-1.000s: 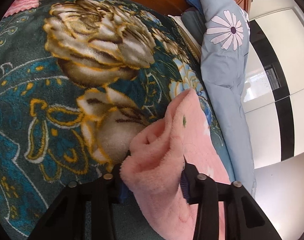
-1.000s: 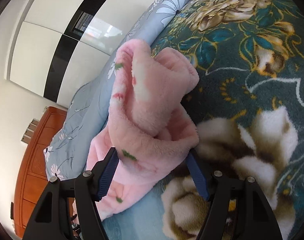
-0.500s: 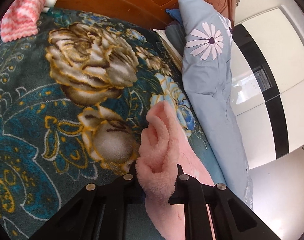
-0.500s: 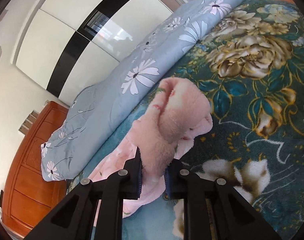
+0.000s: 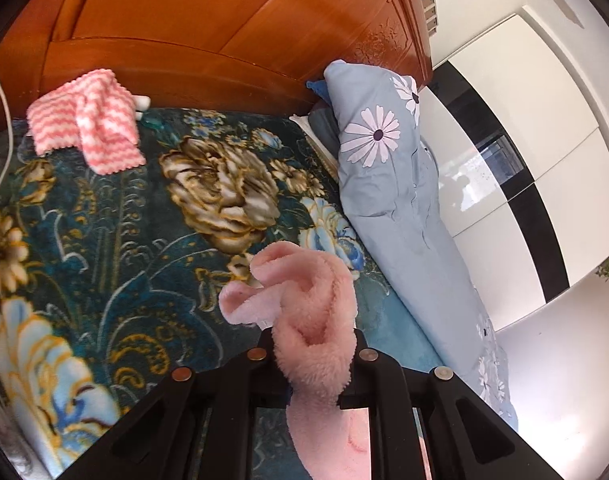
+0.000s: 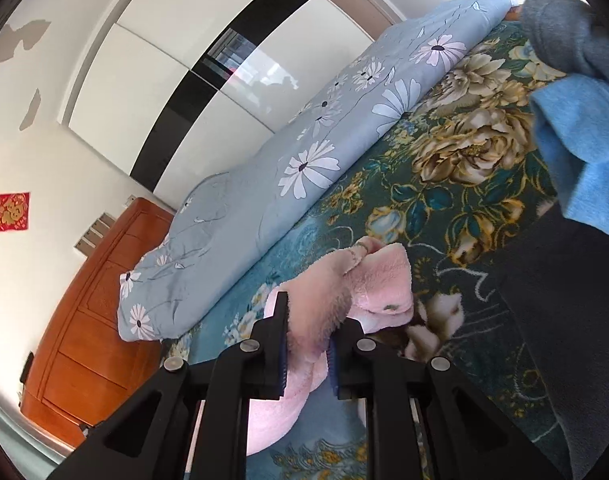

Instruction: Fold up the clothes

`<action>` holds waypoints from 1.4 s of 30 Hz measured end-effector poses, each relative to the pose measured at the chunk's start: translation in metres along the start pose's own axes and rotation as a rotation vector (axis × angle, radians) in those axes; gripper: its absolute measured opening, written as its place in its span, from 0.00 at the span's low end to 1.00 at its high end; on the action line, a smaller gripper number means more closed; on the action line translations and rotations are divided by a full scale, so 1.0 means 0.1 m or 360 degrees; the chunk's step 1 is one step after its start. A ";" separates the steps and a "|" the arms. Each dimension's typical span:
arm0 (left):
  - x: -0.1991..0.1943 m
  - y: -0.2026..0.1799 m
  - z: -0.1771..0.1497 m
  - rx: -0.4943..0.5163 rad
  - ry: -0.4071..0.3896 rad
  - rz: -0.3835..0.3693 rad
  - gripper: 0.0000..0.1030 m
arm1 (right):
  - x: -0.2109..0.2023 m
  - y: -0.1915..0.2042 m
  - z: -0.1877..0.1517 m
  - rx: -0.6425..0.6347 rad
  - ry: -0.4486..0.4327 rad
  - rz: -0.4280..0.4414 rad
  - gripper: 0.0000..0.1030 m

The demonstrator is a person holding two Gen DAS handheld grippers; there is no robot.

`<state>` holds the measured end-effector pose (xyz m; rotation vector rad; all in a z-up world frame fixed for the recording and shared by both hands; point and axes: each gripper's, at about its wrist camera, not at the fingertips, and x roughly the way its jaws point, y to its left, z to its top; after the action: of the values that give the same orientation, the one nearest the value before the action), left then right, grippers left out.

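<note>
A fluffy pink garment (image 5: 312,320) hangs bunched above a dark teal floral blanket (image 5: 116,232). My left gripper (image 5: 314,356) is shut on one bunched edge of it, and the cloth droops below the jaws. In the right wrist view my right gripper (image 6: 308,344) is shut on another part of the same pink garment (image 6: 368,284), whose loose end lies folded over on the blanket (image 6: 444,200). Both hold the garment lifted off the bed.
A pink-and-white zigzag cloth (image 5: 84,124) lies by the wooden headboard (image 5: 224,28). A rolled pale blue daisy quilt (image 5: 400,208) runs along the bed's far side. Blue (image 6: 580,148) and grey (image 6: 564,28) garments and a dark one (image 6: 564,320) lie at the right.
Both grippers closed on the pink garment and lifted it up off the blanket. More of the headboard and room has come into view.
</note>
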<state>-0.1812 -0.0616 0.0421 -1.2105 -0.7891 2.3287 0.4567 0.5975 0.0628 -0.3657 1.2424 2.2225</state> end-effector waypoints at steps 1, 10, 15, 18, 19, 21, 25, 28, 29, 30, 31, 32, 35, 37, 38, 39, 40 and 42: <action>-0.03 0.13 -0.06 -0.0022 0.0019 0.0026 0.14 | -0.03 -0.06 -0.05 -0.0006 0.0018 -0.0023 0.16; 0.22 1.23 -0.66 -0.0441 0.0225 0.0119 0.19 | 0.14 -0.60 -0.32 0.0156 0.0223 -0.0253 0.19; 0.16 1.04 -0.62 -0.0338 0.0216 0.0130 0.20 | 0.14 -0.54 -0.38 0.0092 0.0247 -0.0350 0.26; 0.10 0.93 -0.59 -0.0258 0.0204 0.0178 0.26 | 0.06 -0.42 -0.39 0.0016 0.0229 -0.0396 0.52; 0.08 0.91 -0.58 -0.0233 0.0203 0.0205 0.29 | 0.03 -0.38 -0.40 -0.0010 0.0222 -0.0412 0.59; 0.04 0.89 -0.56 -0.0186 0.0202 0.0270 0.32 | -0.07 -0.23 -0.42 -0.0096 0.0205 -0.0432 0.59; -0.08 0.89 -0.50 -0.0122 0.0168 0.0349 0.42 | -0.29 0.20 -0.43 -0.0362 0.0119 -0.0520 0.59; -0.13 0.83 -0.38 -0.0037 0.0147 0.0350 0.51 | -0.28 0.56 -0.42 -0.0549 0.0084 -0.0510 0.59; -0.11 0.79 -0.34 -0.0006 0.0158 0.0342 0.54 | -0.17 0.69 -0.42 -0.0588 0.0114 -0.0455 0.59; -0.07 0.76 -0.30 0.0020 0.0168 0.0342 0.54 | -0.04 0.81 -0.43 -0.0621 0.0155 -0.0389 0.59; -0.02 0.72 -0.26 0.0045 0.0181 0.0345 0.54 | 0.13 0.93 -0.46 -0.0639 0.0213 -0.0327 0.59; 0.04 0.69 -0.22 0.0067 0.0191 0.0344 0.55 | 0.33 1.05 -0.50 -0.0651 0.0278 -0.0268 0.59; 0.20 0.64 -0.12 0.0070 0.0234 0.0304 0.55 | 0.95 1.39 -0.66 -0.0677 0.0481 -0.0093 0.59; 0.26 0.62 -0.06 0.0065 0.0252 0.0292 0.55 | 1.35 1.61 -0.83 -0.0704 0.0615 -0.0003 0.59; 0.24 0.61 -0.02 0.0057 0.0231 0.0286 0.55 | 1.53 1.73 -0.93 -0.0728 0.0675 0.0032 0.59; 0.21 0.62 0.02 0.0049 0.0200 0.0281 0.55 | 1.69 1.86 -1.03 -0.0772 0.0729 0.0066 0.59; 0.16 0.62 0.06 0.0029 0.0163 0.0264 0.55 | 1.82 1.98 -1.14 -0.0826 0.0777 0.0099 0.59; 0.08 0.63 0.12 0.0013 0.0104 0.0230 0.59 | 2.04 2.20 -1.36 -0.0928 0.0867 0.0164 0.59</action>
<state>-0.2013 -0.1081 0.0022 -1.3745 -0.6903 2.3894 0.1574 0.4607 0.0431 -1.2202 0.8274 2.6488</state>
